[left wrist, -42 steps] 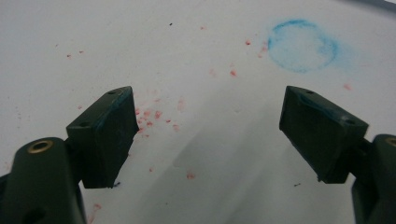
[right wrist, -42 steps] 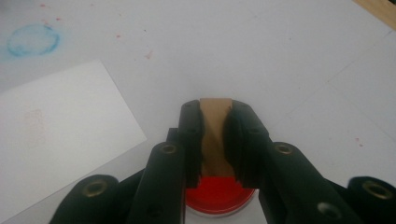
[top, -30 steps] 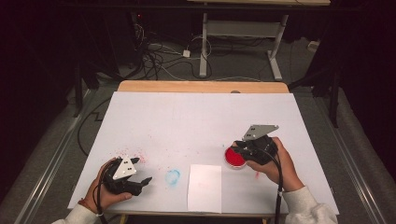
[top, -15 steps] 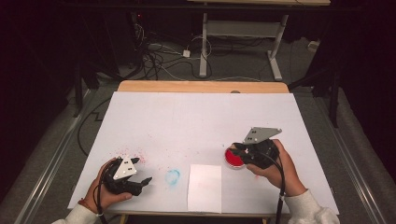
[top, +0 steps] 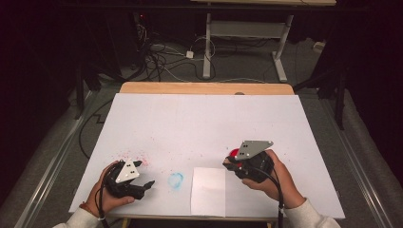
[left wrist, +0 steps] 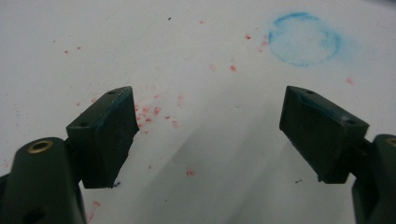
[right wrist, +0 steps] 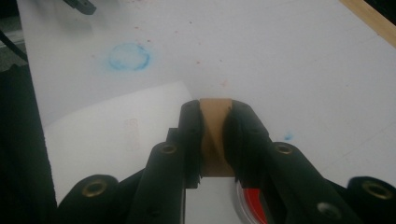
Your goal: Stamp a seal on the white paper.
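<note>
Seen from the high view, my left gripper [top: 142,186] rests in the left hand [top: 107,197] at the near left of the white table [top: 204,123], and my right gripper [top: 234,165] sits in the right hand [top: 275,183] at the near right. Between them lie a blue ring mark [top: 176,180] and, just right of it, a white paper sheet [top: 208,191] reaching to the near edge. Something red [top: 234,154] shows at the tip of my right gripper, just beyond the sheet's far right corner. Red specks [top: 135,156] dot the surface just beyond my left gripper. Along the left gripper view, my two jaws stand wide apart with nothing between them; bare table shows in the gap, with the red specks [left wrist: 154,112] beside the left pad and the blue ring mark [left wrist: 304,39] farther off, up and to the right. Along the right gripper view, my jaws are clamped on a tan wooden stamp handle [right wrist: 215,135], which stands upright between the pads. Below the jaws, a red disc with a pale rim [right wrist: 252,205] shows at the bottom edge. The paper sheet [right wrist: 116,135] lies left of the jaws, and the blue ring mark [right wrist: 129,57] lies beyond it.
</note>
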The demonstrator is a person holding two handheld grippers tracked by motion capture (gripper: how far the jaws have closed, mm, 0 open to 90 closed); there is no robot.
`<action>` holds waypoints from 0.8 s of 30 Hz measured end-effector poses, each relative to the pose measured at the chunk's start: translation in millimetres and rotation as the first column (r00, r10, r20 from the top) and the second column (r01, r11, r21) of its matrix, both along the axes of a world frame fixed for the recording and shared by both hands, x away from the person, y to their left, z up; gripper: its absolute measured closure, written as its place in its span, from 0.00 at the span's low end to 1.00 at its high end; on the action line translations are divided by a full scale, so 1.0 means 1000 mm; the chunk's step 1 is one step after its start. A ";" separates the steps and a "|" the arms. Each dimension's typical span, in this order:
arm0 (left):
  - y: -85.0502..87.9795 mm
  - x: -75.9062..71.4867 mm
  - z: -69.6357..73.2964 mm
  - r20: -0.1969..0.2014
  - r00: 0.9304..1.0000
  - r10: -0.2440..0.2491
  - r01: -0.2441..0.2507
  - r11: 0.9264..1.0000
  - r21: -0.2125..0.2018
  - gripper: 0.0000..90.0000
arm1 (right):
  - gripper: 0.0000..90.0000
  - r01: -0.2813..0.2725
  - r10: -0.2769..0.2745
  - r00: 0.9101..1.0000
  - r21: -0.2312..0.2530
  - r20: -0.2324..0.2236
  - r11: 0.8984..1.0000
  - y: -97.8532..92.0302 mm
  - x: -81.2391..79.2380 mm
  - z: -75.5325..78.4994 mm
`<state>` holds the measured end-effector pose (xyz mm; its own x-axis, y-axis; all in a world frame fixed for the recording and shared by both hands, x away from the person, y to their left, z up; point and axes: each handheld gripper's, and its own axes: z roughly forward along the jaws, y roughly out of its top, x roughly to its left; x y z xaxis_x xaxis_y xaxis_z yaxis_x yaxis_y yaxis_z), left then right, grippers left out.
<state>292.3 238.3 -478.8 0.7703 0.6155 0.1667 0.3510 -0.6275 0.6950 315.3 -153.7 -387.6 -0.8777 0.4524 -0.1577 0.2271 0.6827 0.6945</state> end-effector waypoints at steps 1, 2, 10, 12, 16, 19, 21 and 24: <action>0.000 0.000 0.000 0.000 1.000 -0.001 0.001 1.000 0.000 0.21 | 0.85 -0.003 0.003 1.000 -0.002 -0.003 1.000 0.001 -0.001 0.000; 0.000 0.000 0.000 0.001 1.000 0.000 0.000 1.000 0.001 0.21 | 0.85 -0.008 0.008 1.000 -0.006 -0.006 1.000 0.002 -0.002 -0.001; 0.000 0.000 0.000 0.005 1.000 0.007 -0.007 1.000 0.000 0.21 | 0.85 -0.045 0.044 0.999 -0.039 -0.028 0.998 0.016 -0.007 -0.012; 0.000 0.000 0.000 0.003 1.000 0.005 -0.005 1.000 0.001 0.21 | 0.85 -0.057 0.056 0.998 -0.047 -0.035 0.997 0.021 -0.007 -0.017; -0.001 0.000 0.000 0.001 1.000 0.002 -0.002 1.000 0.004 0.21 | 0.85 -0.075 0.070 0.996 -0.072 -0.058 0.995 0.029 -0.007 -0.028; -0.001 0.000 0.000 0.000 1.000 0.001 -0.001 1.000 0.002 0.21 | 0.85 -0.093 0.087 0.994 -0.094 -0.069 0.991 0.036 -0.008 -0.036; -0.001 0.000 0.000 -0.001 1.000 -0.001 0.001 1.000 0.005 0.21 | 0.85 -0.099 0.091 0.993 -0.104 -0.076 0.990 0.040 -0.008 -0.041; -0.001 0.000 -0.001 -0.003 1.000 -0.001 0.001 1.000 0.007 0.21 | 0.85 -0.100 0.089 0.992 -0.121 -0.092 0.988 0.046 -0.008 -0.048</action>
